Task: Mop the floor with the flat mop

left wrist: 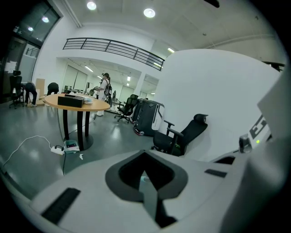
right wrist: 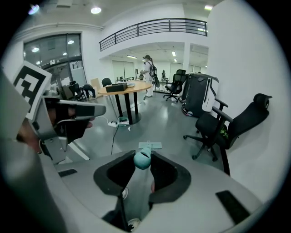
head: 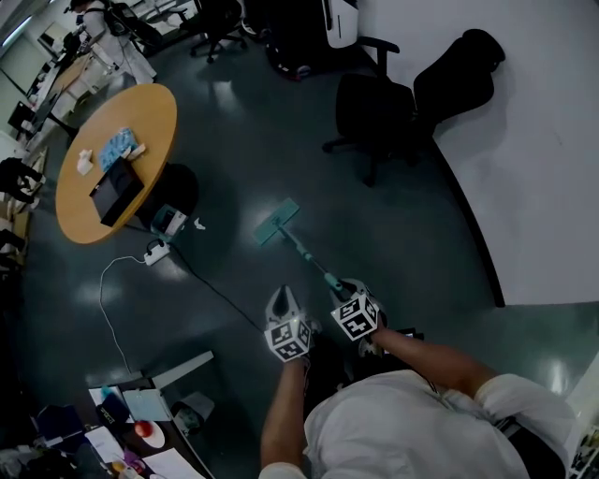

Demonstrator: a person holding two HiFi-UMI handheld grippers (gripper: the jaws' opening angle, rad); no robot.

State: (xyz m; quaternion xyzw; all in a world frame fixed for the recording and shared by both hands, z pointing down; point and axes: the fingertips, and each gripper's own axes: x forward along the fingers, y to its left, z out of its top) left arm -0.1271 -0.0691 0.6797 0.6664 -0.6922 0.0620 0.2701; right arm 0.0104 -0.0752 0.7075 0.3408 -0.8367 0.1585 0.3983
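On the glossy dark floor (head: 393, 253) the flat mop (head: 278, 222) is rested by its teal head, a round wooden table (head: 150, 112), on which a black box (head: 117, 190) is set, and a black office chair (head: 374, 117) are stood, and a white power strip (head: 155, 253) is laid near the table's base

Looked dim in the head view, with pale glare patches on the glossy dark grey-green floor (head: 234, 122) and the plain white wall (head: 524, 140) as the brightest area. Appeared brighter in both gripper views, lit from round recessed ceiling lamps (left wrist: 149, 12). Bowed straight lines toward the rims and fell to black at the corners. Blurred the near grey left claw (left wrist: 145, 179), the right claw (right wrist: 142, 160) and the pale teal mop handle (right wrist: 136, 191) clamped in it; rendered the far room fairly sharp.
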